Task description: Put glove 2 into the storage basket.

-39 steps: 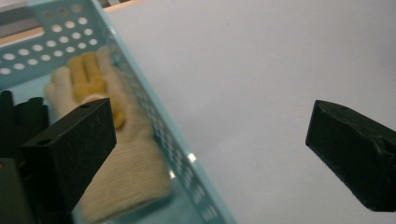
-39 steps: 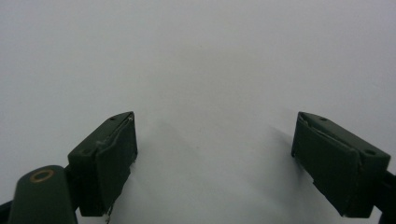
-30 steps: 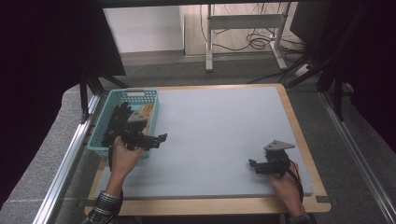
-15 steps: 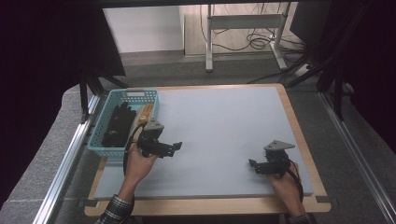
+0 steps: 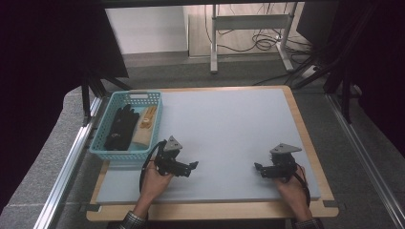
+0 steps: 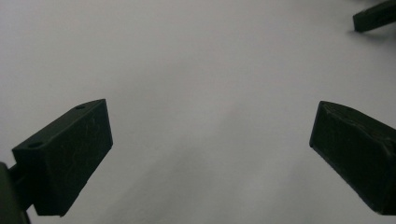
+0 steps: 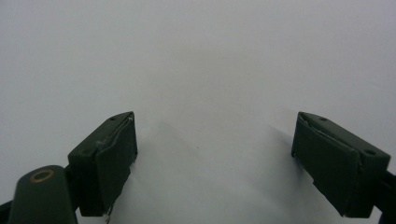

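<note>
The blue basket sits at the left of the high view. A black glove and some tan things lie inside it. It looks like the putting-away job is done or almost done, because the grey mat has nothing else on it. The left gripper is low in the middle, just right of the basket. Its jaws are wide apart and hold nothing. The right gripper is at the lower right, also wide apart and holding nothing.
</note>
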The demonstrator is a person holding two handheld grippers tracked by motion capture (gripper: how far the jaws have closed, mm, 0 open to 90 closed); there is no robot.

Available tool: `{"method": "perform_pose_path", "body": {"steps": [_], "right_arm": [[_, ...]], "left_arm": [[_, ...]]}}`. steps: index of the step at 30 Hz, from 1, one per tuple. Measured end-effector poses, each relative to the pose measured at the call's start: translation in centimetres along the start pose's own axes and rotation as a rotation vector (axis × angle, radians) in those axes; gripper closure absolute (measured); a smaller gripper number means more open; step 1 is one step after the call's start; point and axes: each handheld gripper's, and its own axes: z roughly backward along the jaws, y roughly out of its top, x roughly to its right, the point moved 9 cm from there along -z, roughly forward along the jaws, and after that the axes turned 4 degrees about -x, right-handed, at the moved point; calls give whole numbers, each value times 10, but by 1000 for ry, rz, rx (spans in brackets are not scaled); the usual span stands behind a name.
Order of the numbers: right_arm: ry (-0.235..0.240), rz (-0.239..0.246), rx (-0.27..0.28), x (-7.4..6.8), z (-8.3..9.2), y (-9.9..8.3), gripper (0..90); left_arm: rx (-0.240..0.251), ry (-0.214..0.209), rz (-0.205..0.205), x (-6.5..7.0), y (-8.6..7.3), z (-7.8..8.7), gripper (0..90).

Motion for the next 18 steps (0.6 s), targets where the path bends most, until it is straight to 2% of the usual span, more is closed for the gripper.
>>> {"method": "perform_pose_path", "body": {"steps": [8,10,18], "right_arm": [[0,0,0,0,0,0,138],[0,0,0,0,0,0,138],[0,1,-1,0,0,0,138]], "left_arm": [[-86,32,-21,3,-27,-23,0],[-116,39,-14,2,-31,-27,0],[-118,37,-7,2,-31,-27,0]]}}
